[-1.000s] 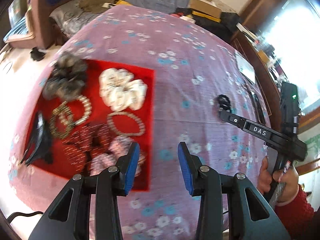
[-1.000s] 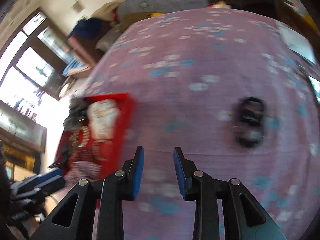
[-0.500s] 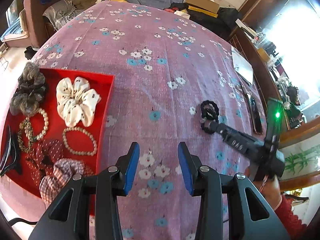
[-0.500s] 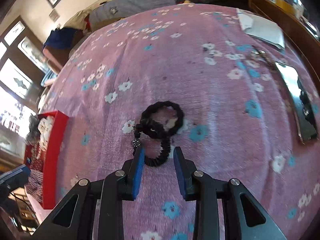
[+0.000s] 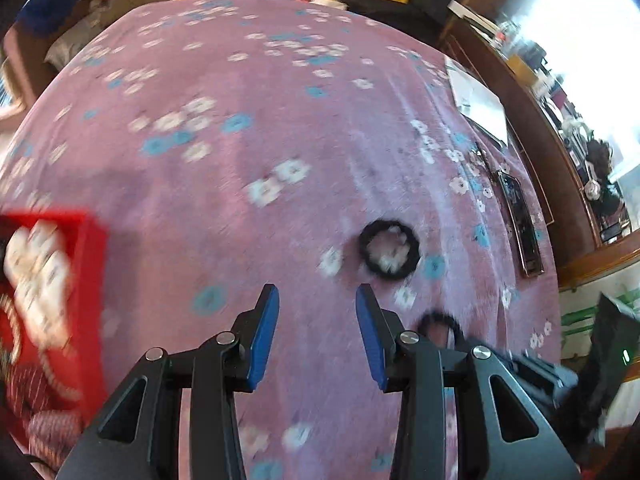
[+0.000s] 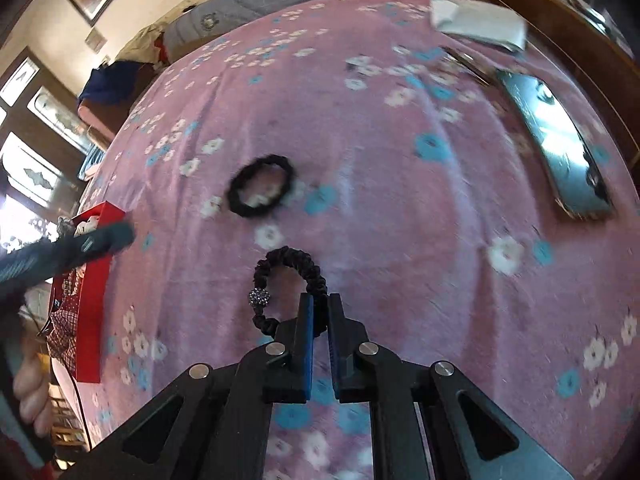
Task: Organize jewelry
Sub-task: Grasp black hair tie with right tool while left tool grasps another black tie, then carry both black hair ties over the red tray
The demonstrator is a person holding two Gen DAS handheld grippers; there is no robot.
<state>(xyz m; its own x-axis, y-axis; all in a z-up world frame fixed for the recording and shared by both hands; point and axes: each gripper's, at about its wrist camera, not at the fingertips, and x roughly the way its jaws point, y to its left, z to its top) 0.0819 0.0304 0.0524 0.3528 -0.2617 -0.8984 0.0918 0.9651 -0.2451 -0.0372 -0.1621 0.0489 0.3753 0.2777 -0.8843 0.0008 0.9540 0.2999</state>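
Presently the right claw [image 6: 318, 312] is clamped on the near side of the beaded scrunchie [image 6: 286, 284], a soft, light band best pinched away from its bead, while the left claw [image 5: 316, 320] hangs open and empty, with a plain band [image 6: 260, 190] lying farther off and the red tray [image 6: 94, 280] at left.

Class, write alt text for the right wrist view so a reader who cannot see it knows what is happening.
The right tool is shut on a black hair tie with a sparkly bead, above a pink flowered bedspread. A second black hair tie lies further ahead, a phone lies to the right, and a red tray of jewelry sits at the left edge.
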